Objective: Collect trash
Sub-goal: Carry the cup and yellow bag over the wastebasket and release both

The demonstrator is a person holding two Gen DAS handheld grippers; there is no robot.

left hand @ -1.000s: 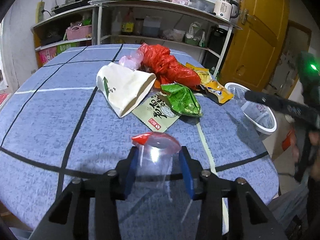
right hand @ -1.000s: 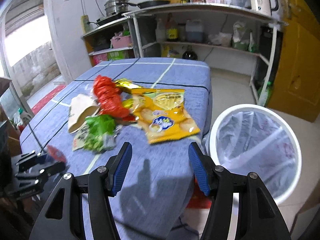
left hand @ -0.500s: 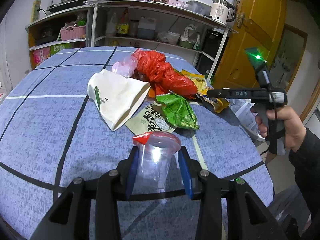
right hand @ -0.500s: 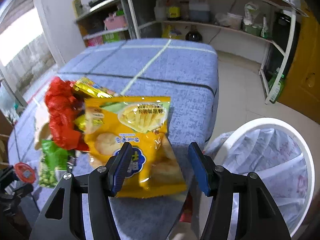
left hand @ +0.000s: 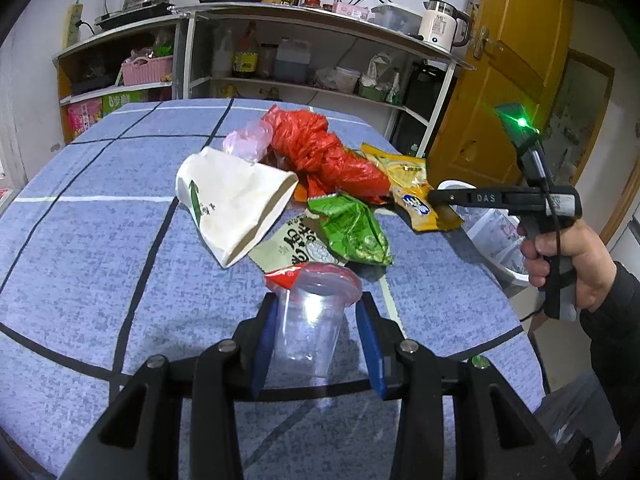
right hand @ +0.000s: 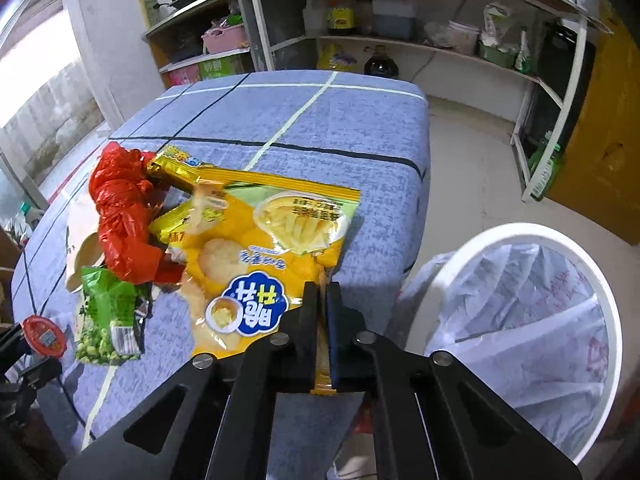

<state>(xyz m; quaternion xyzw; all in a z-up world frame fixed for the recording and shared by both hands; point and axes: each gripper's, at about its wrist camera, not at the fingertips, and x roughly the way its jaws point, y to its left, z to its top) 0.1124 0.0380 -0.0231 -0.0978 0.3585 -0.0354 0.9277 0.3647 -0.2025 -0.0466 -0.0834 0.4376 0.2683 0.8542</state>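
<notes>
My left gripper (left hand: 316,312) is shut on a clear plastic cup (left hand: 308,320) with a red foil lid, held over the blue table (left hand: 100,248). My right gripper (right hand: 322,300) is shut on the corner of a yellow snack bag (right hand: 256,248) at the table's right edge; it also shows in the left wrist view (left hand: 444,196). Trash lies in a pile: a red plastic bag (left hand: 320,152), a white paper bag (left hand: 232,204), a green snack packet (left hand: 352,228) and a flat sachet (left hand: 296,244). A white bin (right hand: 520,320) with a clear liner stands beside the table.
Metal shelves (left hand: 320,60) with bottles, pots and a kettle stand behind the table. A yellow door (left hand: 500,80) is at the right. The bin's rim shows just past the table's edge in the left wrist view (left hand: 496,232).
My right gripper moved in over the table's edge and closed on the yellow bag's corner. My left gripper kept hold of the cup and barely moved.
</notes>
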